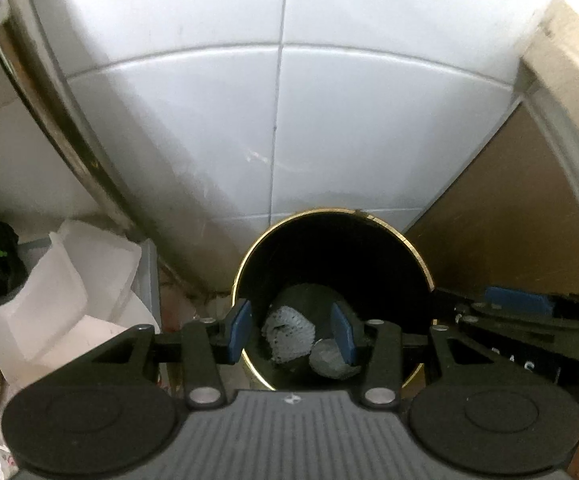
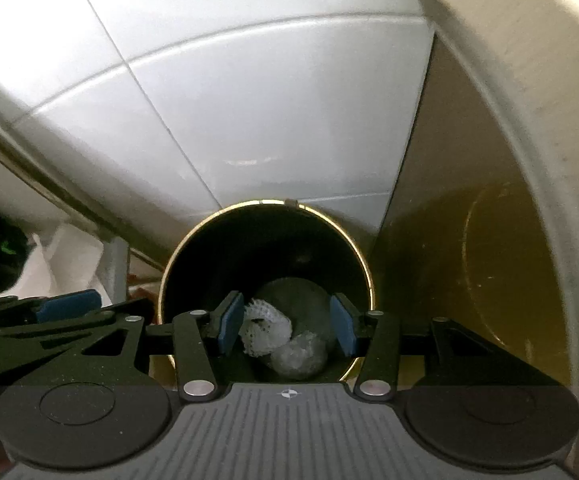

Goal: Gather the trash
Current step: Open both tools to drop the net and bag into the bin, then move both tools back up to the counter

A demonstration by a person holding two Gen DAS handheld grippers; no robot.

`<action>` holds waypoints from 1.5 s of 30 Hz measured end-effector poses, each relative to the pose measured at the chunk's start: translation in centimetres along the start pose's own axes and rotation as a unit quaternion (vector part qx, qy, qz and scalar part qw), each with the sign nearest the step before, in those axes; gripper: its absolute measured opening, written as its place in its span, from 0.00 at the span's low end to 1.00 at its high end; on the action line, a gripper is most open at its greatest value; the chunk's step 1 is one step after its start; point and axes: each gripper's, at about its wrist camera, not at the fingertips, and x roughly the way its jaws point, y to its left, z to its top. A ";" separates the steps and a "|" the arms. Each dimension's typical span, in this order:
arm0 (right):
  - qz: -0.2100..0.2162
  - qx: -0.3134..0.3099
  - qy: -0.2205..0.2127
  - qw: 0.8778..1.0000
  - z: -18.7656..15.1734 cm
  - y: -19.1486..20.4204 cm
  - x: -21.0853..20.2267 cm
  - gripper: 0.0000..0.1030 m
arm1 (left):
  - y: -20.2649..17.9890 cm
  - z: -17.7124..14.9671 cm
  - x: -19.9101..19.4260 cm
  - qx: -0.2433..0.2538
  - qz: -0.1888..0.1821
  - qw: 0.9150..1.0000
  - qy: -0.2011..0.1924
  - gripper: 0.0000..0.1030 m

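Below, the upright bin [image 1: 331,264] holds crumpled wads [image 1: 289,336].

Only partial pale letters — roughly "A S" — show on the right tongs [image 1: 529,312]; otherwise illegible.

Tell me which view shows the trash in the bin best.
The right wrist view: both crumpled white wads lie unobstructed between the open jaws, inside the bin. In the left wrist view the wads show too, but a blue pad covers part of the lower one.
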 end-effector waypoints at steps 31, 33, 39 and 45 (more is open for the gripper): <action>-0.142 0.106 -0.256 0.950 -7.5 -3.3 -24.5 0.62 | -10.5 -1.5 -19.4 0.206 -0.174 0.943 -0.193 0.40; -0.157 0.124 -0.265 0.943 -8.6 -4.1 -25.6 0.62 | -11.8 -2.1 -20.1 0.227 -0.189 0.936 -0.194 0.40; -0.200 0.175 -0.280 0.922 -12.0 -6.4 -28.0 0.62 | -16.0 -3.9 -21.7 0.283 -0.224 0.912 -0.192 0.40; -0.231 0.211 -0.289 0.905 -15.0 -8.3 -29.9 0.62 | -19.4 -5.8 -22.8 0.324 -0.250 0.892 -0.190 0.40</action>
